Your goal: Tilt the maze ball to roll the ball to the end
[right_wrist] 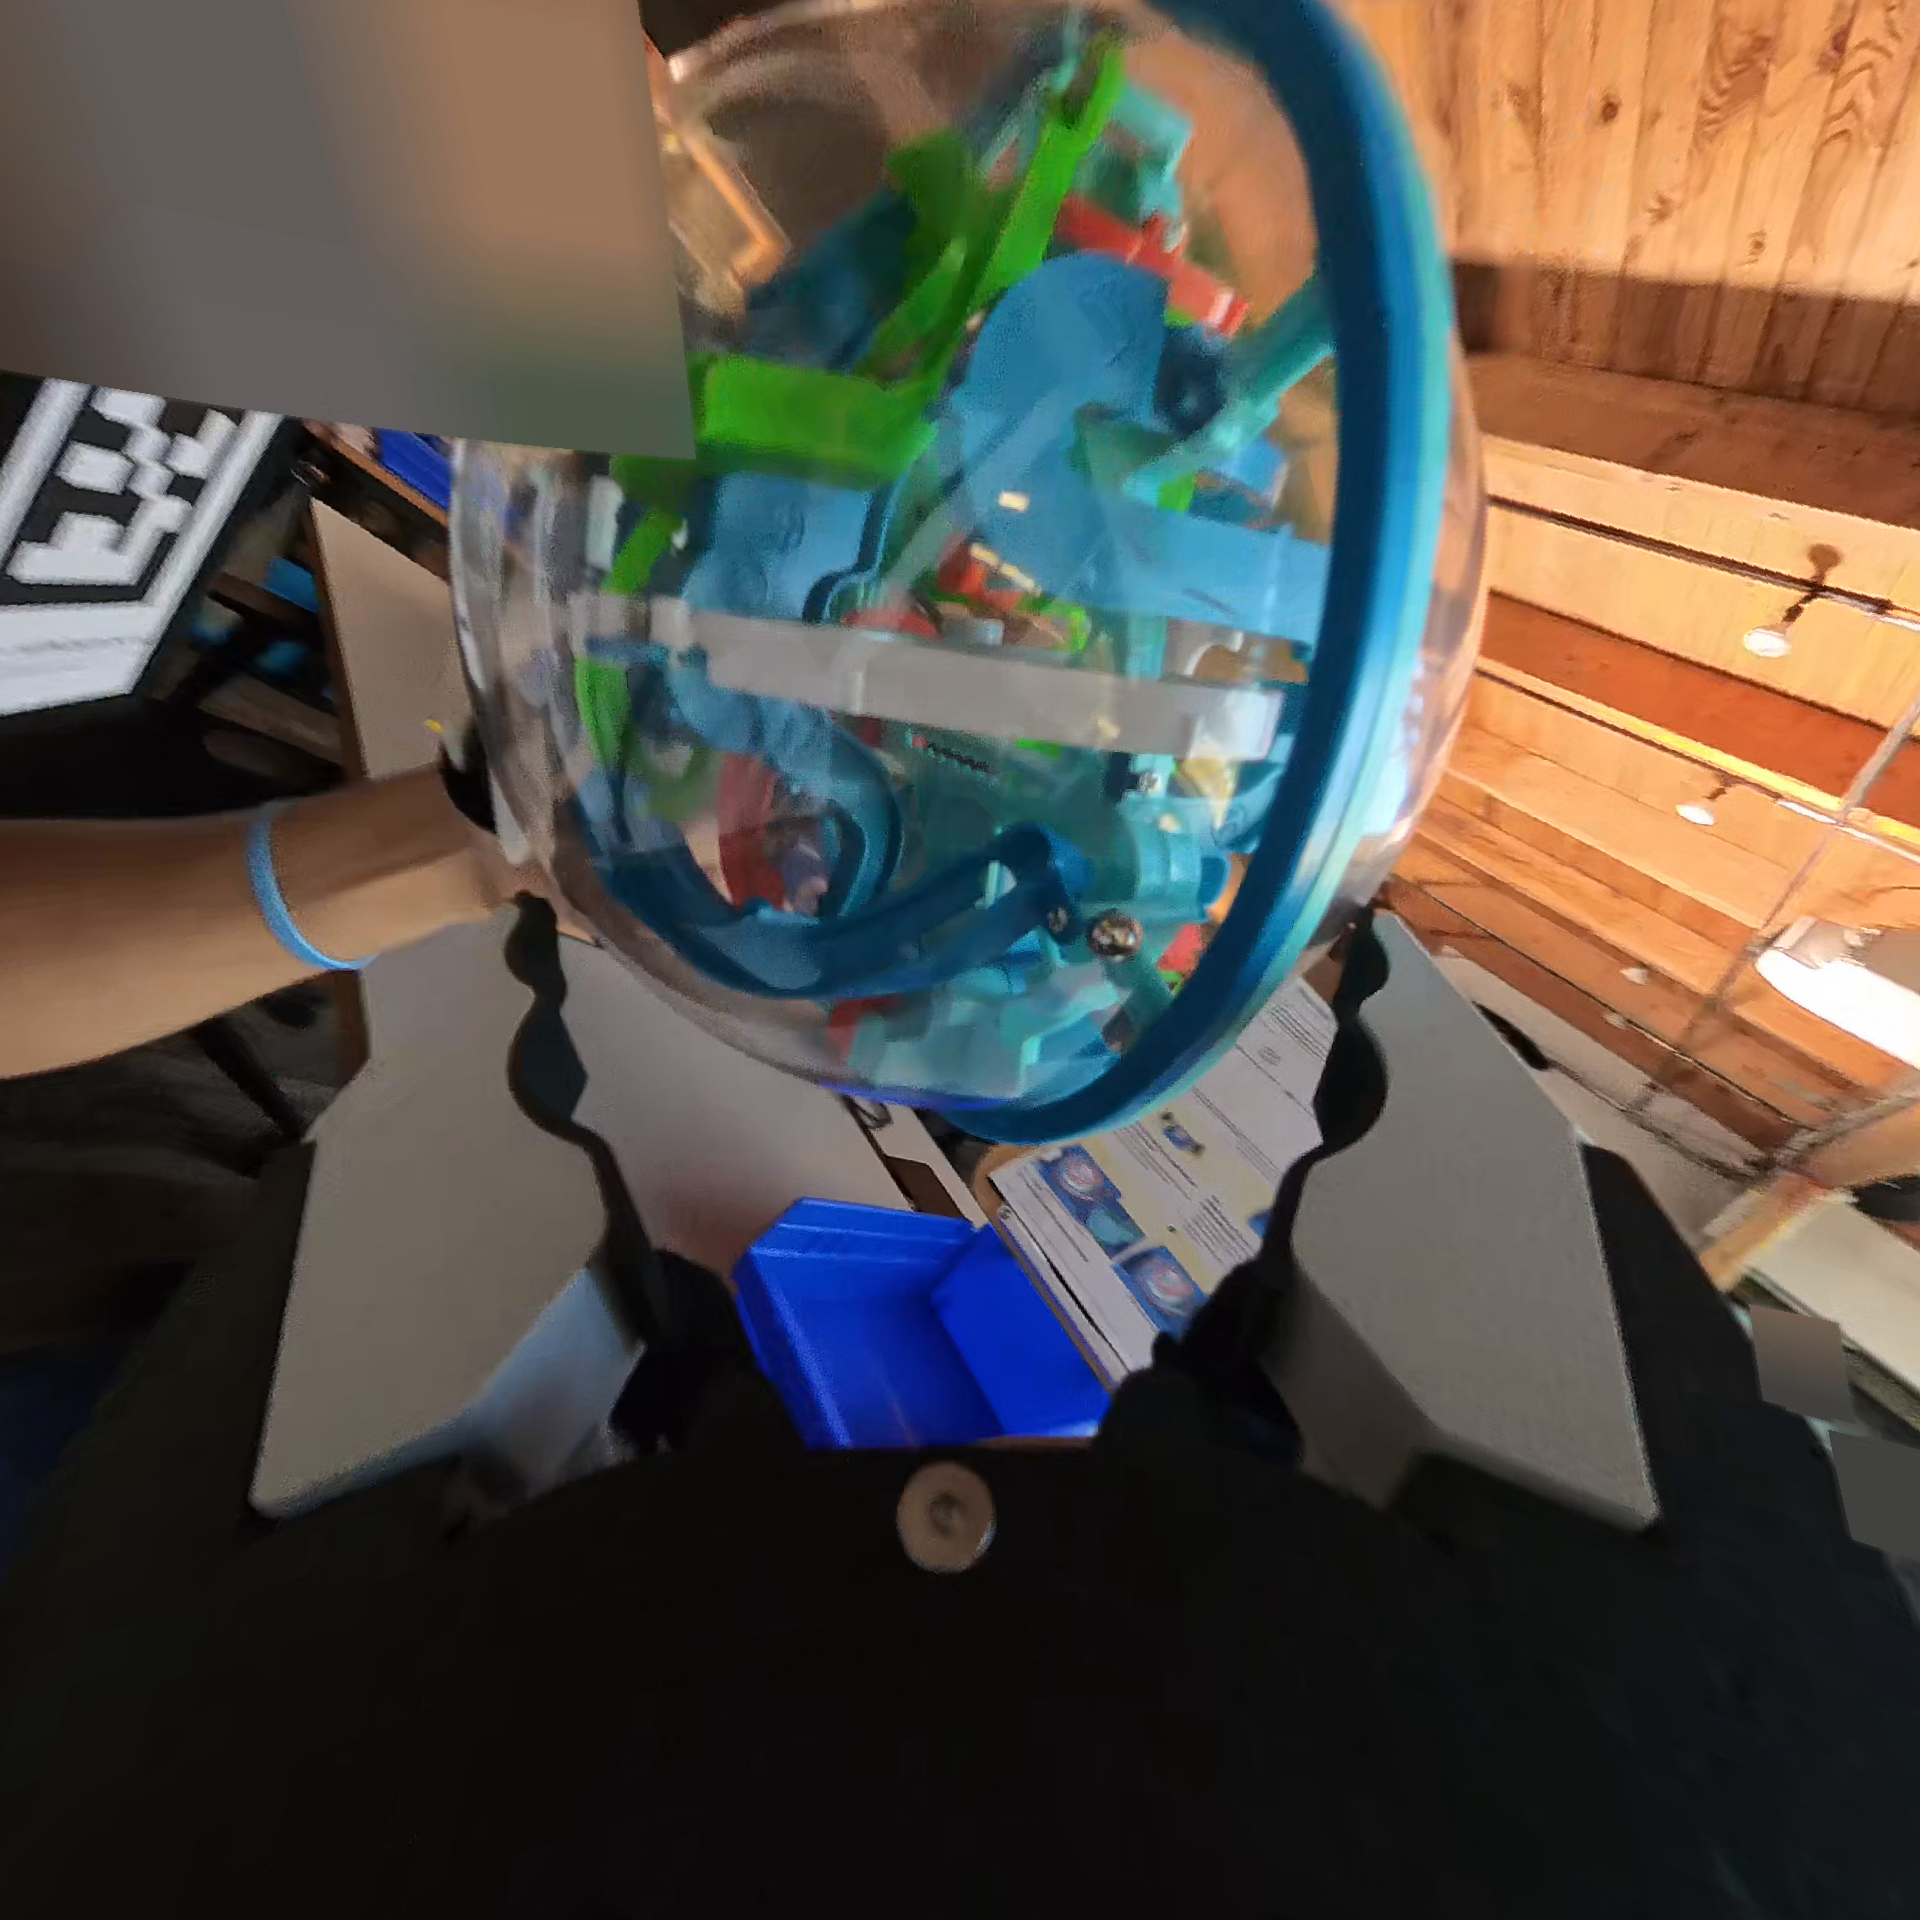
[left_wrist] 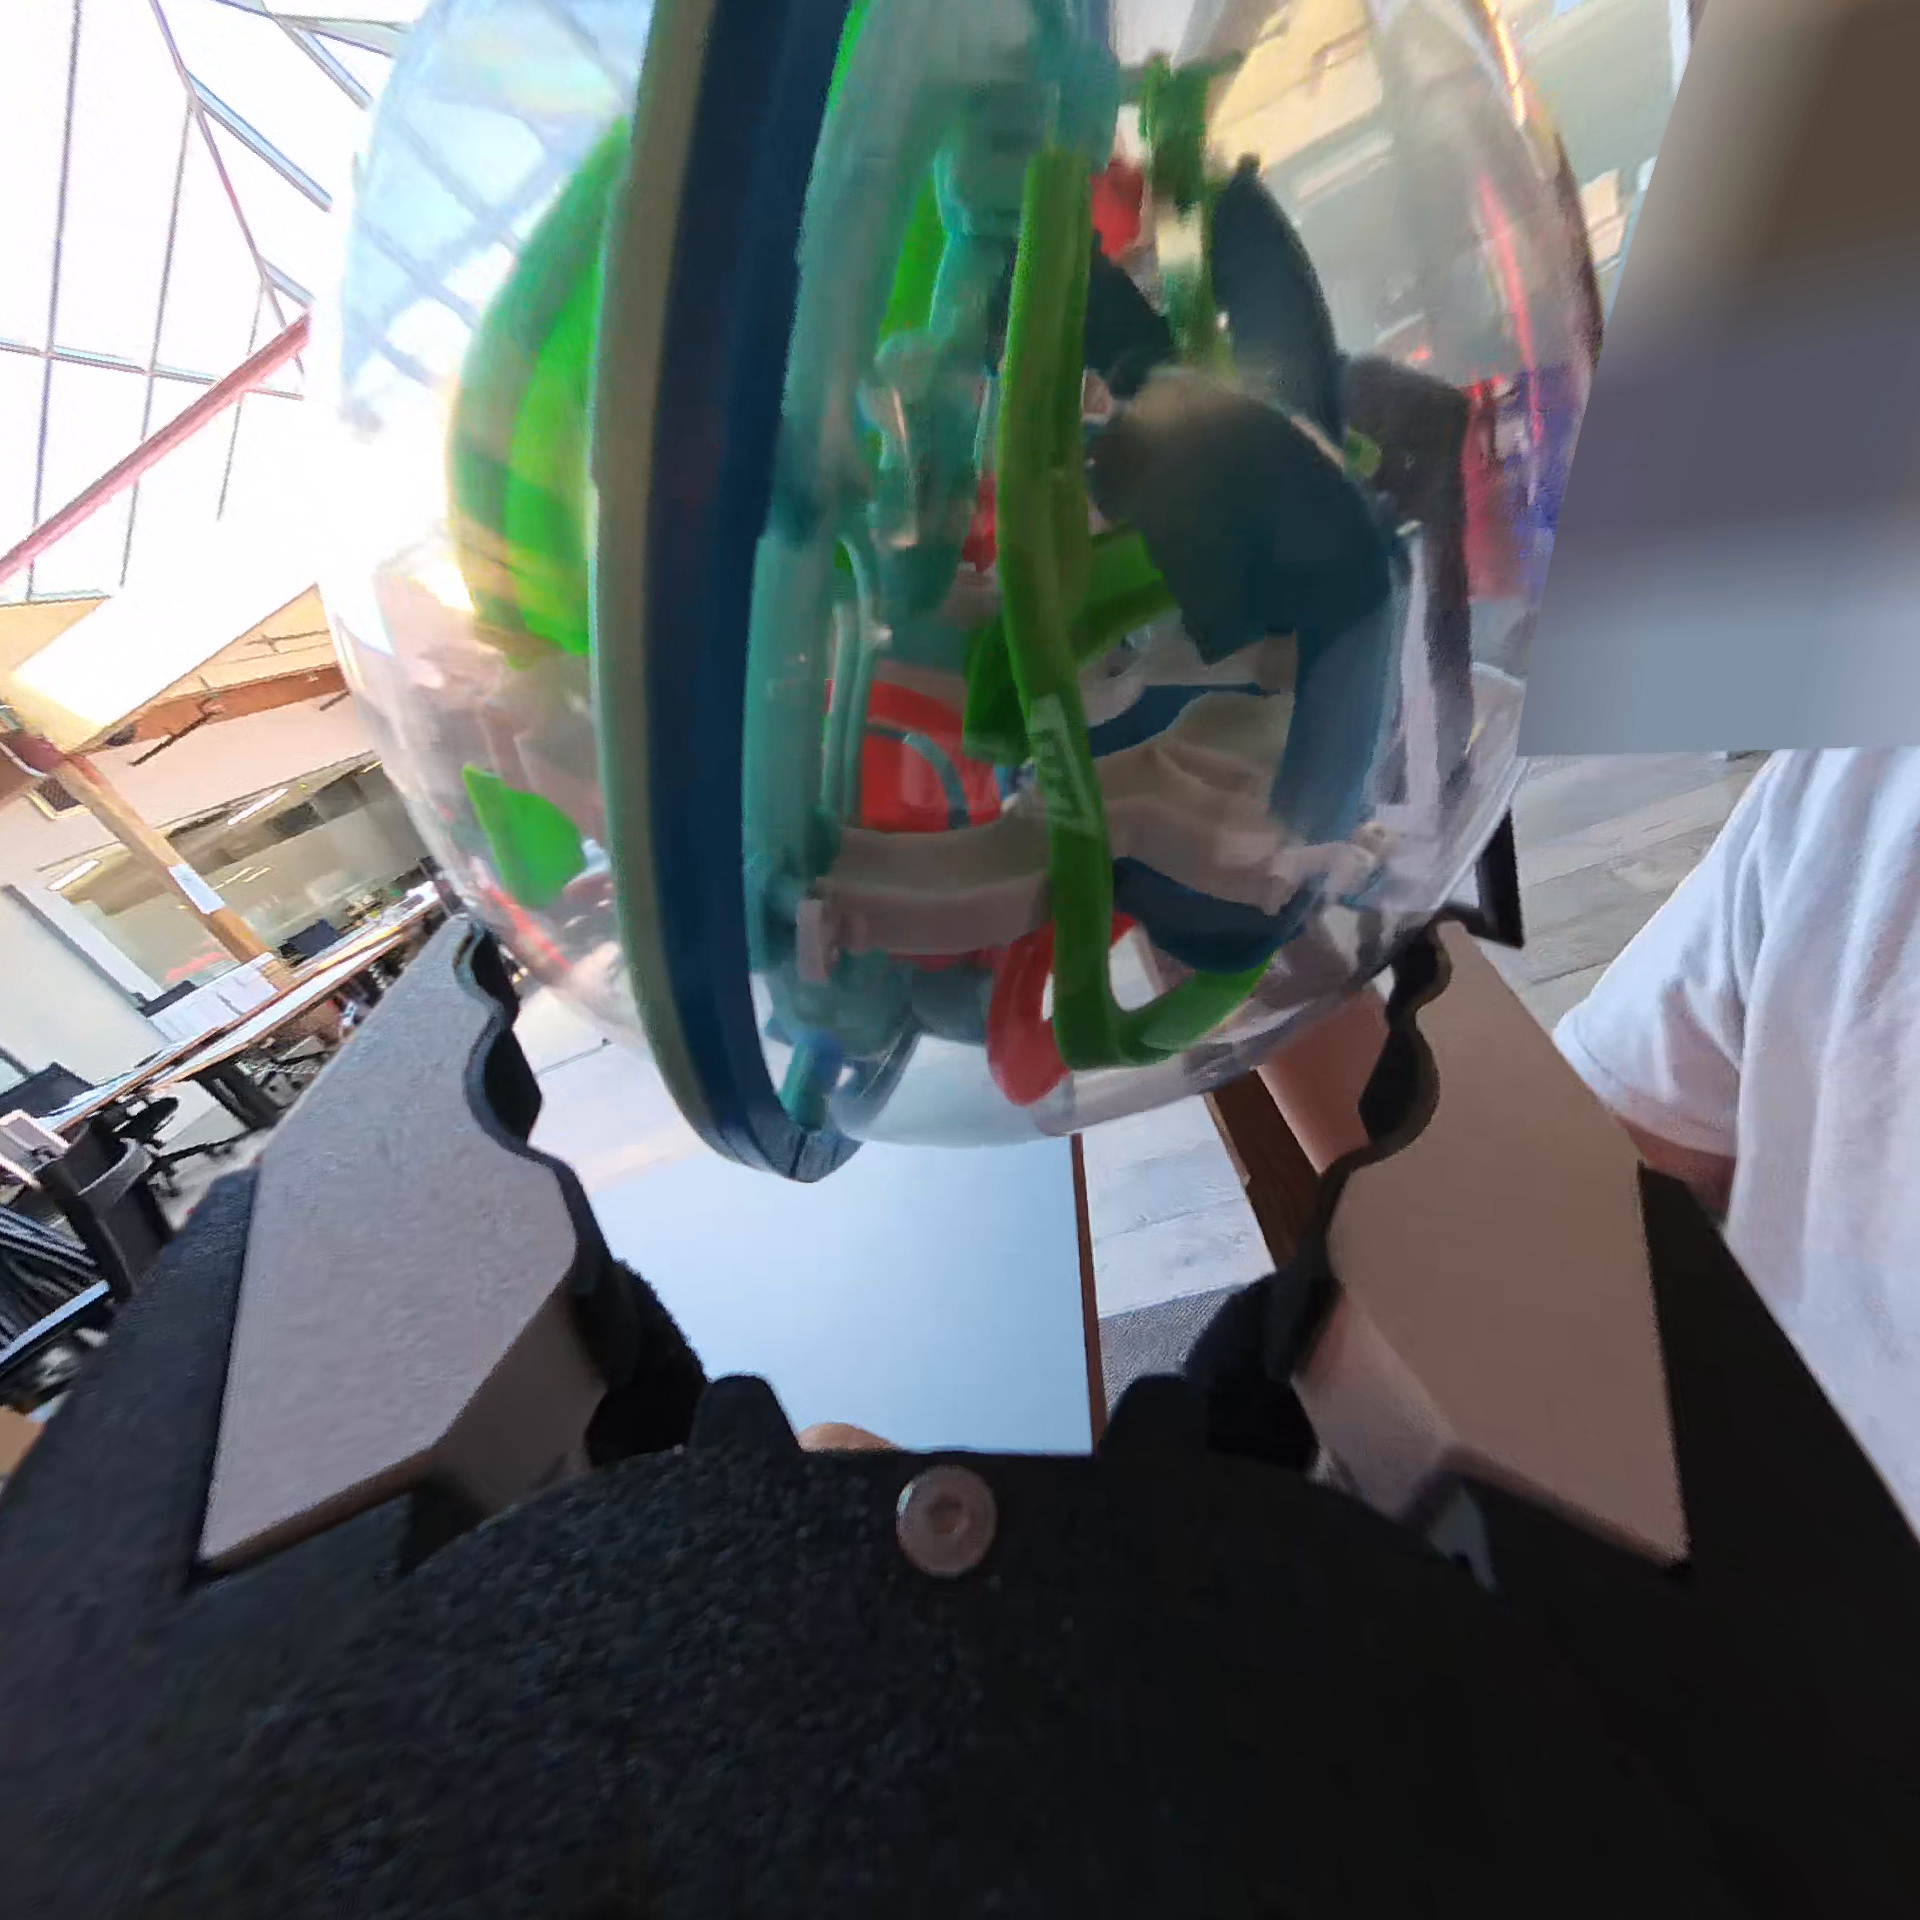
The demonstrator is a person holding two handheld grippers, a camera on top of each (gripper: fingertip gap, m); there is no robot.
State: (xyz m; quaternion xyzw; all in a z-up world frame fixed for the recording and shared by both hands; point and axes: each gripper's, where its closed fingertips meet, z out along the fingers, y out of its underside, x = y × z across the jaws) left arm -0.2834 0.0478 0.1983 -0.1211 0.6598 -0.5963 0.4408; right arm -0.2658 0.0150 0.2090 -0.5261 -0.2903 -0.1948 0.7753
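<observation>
The maze ball (left_wrist: 997, 582) is a clear sphere with a blue equator ring and green, teal, red and grey tracks inside. It fills the upper part of both wrist views and is held up in the air. My left gripper (left_wrist: 982, 935) is shut on it, with both fingertips against its lower sides. My right gripper (right_wrist: 945, 935) is also shut on the maze ball (right_wrist: 935, 582), one fingertip on each side. The small steel ball (right_wrist: 1114, 935) sits on a teal track low in the sphere, near the blue ring (right_wrist: 1382, 623).
A person's arm with a blue wristband (right_wrist: 270, 883) reaches in from the left, and a white sleeve (left_wrist: 1766, 1039) is at the right. Below lie a blue bin (right_wrist: 894, 1320), a printed sheet (right_wrist: 1195, 1174) and a white tabletop (left_wrist: 831, 1278). A wooden wall (right_wrist: 1662, 312) stands behind.
</observation>
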